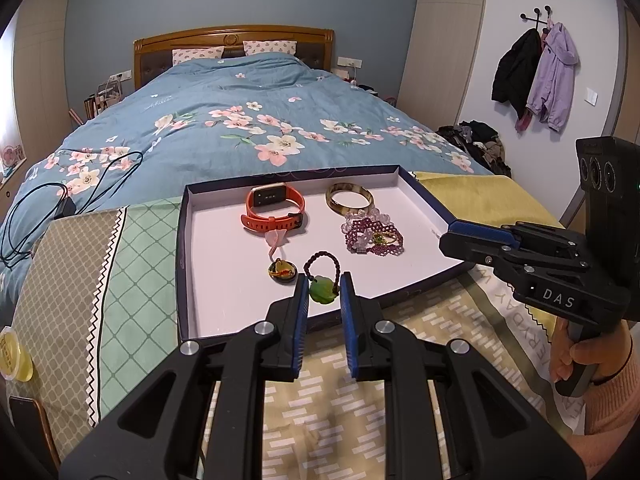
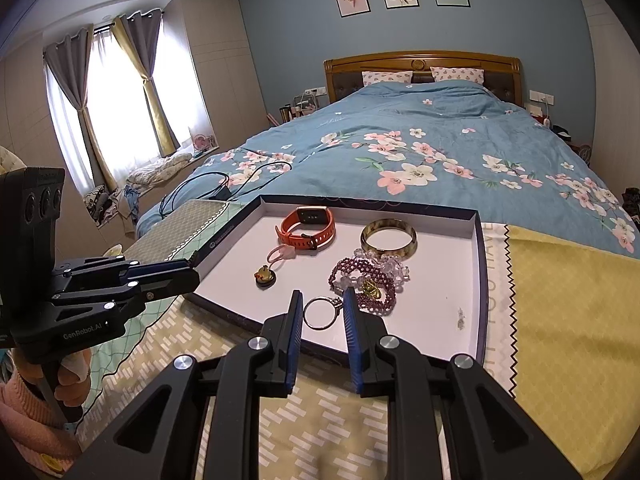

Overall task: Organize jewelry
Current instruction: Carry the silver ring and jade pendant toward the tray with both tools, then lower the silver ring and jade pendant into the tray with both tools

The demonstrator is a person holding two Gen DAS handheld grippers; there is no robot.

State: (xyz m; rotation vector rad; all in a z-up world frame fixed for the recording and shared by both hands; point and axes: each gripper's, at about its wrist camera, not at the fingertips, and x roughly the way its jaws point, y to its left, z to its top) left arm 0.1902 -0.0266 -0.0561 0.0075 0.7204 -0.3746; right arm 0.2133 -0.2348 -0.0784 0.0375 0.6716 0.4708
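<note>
left gripper (image 1: 324,286) jaws narrowly apart, pendant (image 1: 323,291) between, grip unclear | right gripper (image 2: 320,306) likewise about ring (image 2: 320,312) | both at tray's (image 1: 184,240) 6 o'clock edge | risk: ring slips off, pendant cord snags.

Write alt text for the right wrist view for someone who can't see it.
The right hand-held gripper frames a silver ring between its fingers, above a shallow tray holding an orange watch, bangle and purple beads. Behind is a floral bed.

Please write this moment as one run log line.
left gripper: shut on pendant | right gripper: shut on ring | tray: watch, bangle, beads
</note>
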